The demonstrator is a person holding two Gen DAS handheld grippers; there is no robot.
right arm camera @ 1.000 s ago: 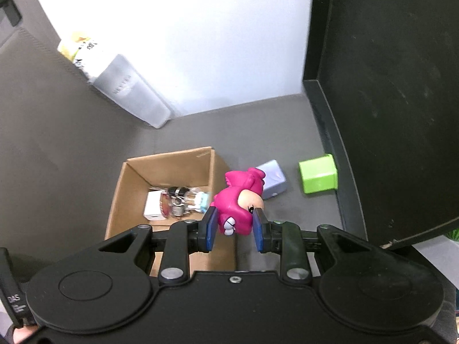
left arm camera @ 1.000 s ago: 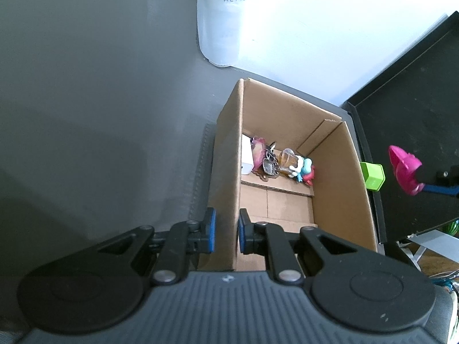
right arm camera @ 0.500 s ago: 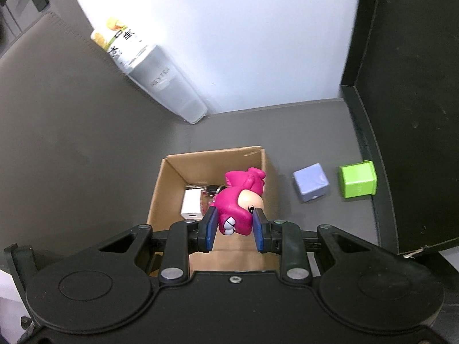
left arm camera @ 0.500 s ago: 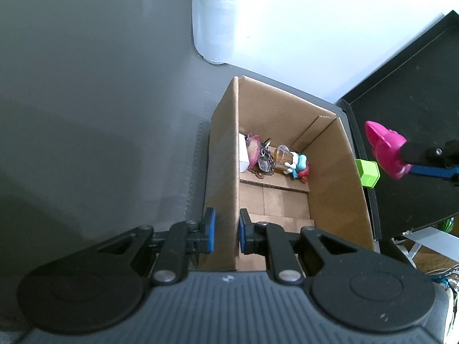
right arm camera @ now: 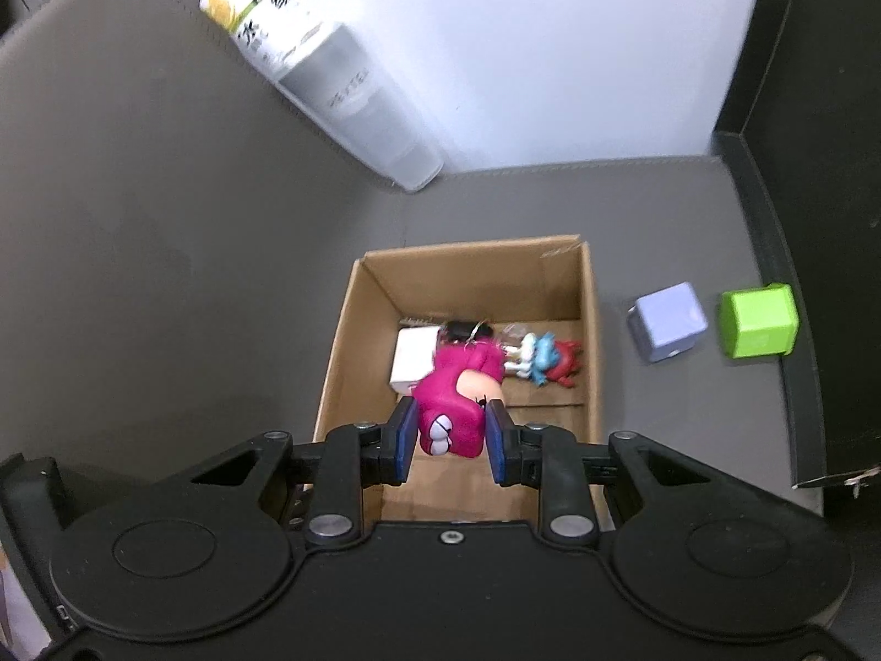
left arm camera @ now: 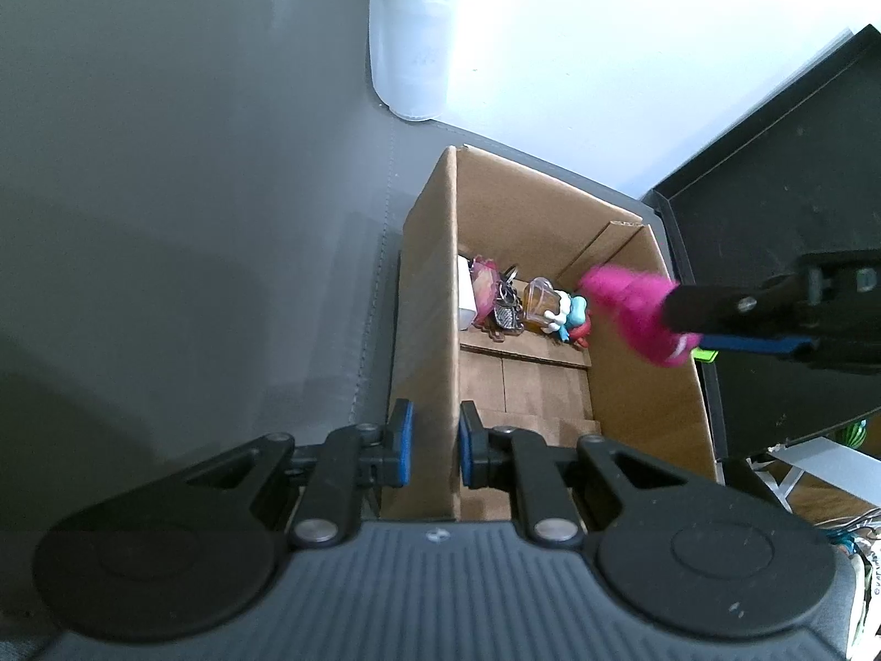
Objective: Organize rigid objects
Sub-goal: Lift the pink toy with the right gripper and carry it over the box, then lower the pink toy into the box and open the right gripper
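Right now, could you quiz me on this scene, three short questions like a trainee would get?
1. True or false: the right claw grips a pink toy above the box.
2. How many cubes lie outside the box?
3. The left claw is closed on: A) the box wall, B) a cube, C) a bottle.

Key: 1 true. 2 two: the lilac cube and the green cube. 3 A.

Box point(right arm camera: 352, 330) mid-mat w/ toys point(right arm camera: 542, 358) in far end; two cubes point(right arm camera: 666, 322) just right, bottle point(right arm camera: 358, 104) behind-left.
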